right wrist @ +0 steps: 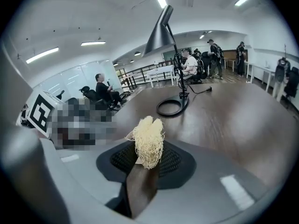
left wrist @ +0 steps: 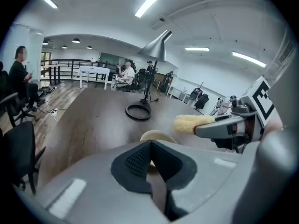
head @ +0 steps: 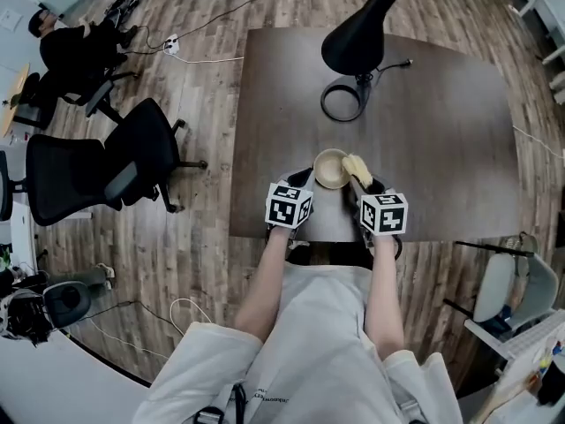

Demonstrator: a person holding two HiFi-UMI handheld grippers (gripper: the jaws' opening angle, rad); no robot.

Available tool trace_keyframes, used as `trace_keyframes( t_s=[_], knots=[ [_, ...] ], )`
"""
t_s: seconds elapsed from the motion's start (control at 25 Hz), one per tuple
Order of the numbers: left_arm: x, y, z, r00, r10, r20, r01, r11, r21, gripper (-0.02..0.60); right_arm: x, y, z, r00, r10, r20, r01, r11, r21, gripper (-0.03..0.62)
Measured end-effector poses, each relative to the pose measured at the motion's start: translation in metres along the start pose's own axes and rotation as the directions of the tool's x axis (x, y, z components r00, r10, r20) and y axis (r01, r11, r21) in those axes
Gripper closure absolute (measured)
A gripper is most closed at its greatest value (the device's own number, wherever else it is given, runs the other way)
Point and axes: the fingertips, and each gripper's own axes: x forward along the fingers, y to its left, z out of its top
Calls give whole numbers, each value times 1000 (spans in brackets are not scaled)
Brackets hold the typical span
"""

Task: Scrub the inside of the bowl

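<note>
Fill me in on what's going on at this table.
A person works two hand-held grippers at a dark brown wooden table. The left gripper is shut on the rim of a small beige bowl, steadying it. The right gripper is shut on a pale yellow fibrous scrubber, held by the bowl's right rim; contact is unclear.

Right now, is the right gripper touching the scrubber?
Touching. The right gripper view shows the right gripper with its jaws closed on the scrubber, whose lower fibres are pinched between the pads.

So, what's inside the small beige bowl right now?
The small beige bowl looks empty from above; the pale fibrous scrubber is at its right rim. What lies under the scrubber is covered.
</note>
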Motion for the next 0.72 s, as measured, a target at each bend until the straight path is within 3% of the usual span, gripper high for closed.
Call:
trace_keyframes(
  t_s=[0.16, 0.32, 0.56, 0.64, 0.72],
  knots=[
    [10, 11, 2, 1000, -22, 1, 22, 999, -23, 580, 1, 7, -7, 998, -50, -25, 48, 997, -65, 465],
    [26, 11, -10, 996, -73, -50, 73, 997, -8, 580, 6, 1, -14, 992, -77, -104, 51, 972, -229, 464],
    [37, 26, -12, 967, -172, -189, 188, 980, 68, 568, 8, -2, -5, 975, -119, -190, -6, 832, -555, 464],
    [42, 29, -12, 948, -205, -242, 230, 970, 79, 566, 9, -1, -2, 974, -114, -194, -27, 798, -602, 462],
    [52, 31, -11, 933, -241, -268, 265, 963, 57, 566, 13, 1, 1, 975, -94, -200, -50, 789, -613, 462]
  ],
)
